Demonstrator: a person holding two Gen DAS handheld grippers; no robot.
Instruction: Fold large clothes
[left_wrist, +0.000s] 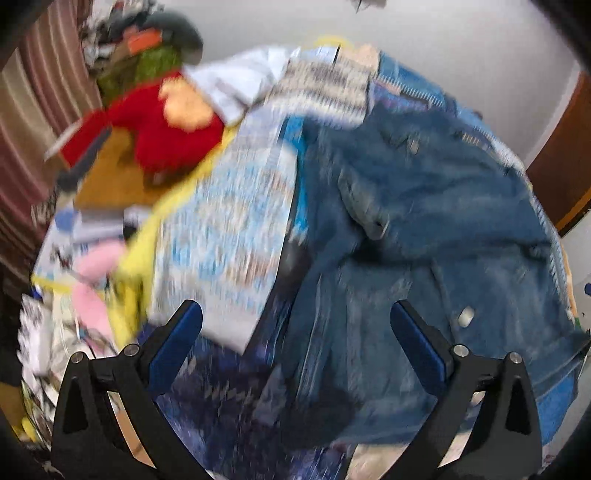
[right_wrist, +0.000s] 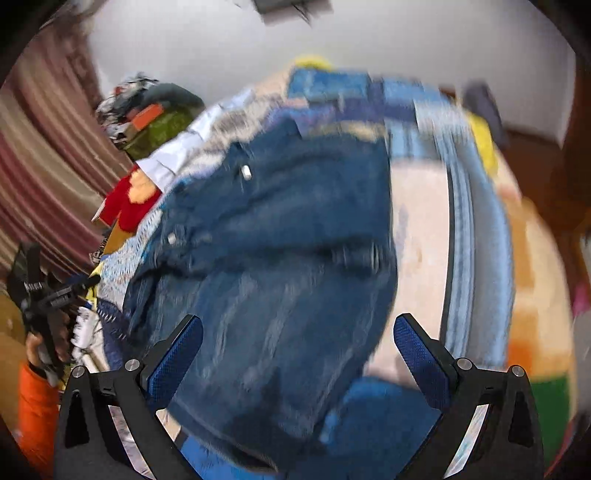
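Left wrist view: denim jacket (left_wrist: 424, 206) lay rumpled on the patterned bedspread (left_wrist: 221, 206). Left gripper (left_wrist: 295, 325) and right gripper (right_wrist: 298, 339) both spread wide, empty. Denim looked heavy, stiff; I'd grab hem corners.

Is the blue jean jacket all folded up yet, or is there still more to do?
Not finished, it seems. The denim jacket lies on the patterned bedspread, bunched and creased rather than in a neat flat stack, though blur hides how many folds it has. Nothing is in hand: the left gripper and right gripper both hover over it with jaws wide and empty. Left to do: probably smoothing and folding it smaller.
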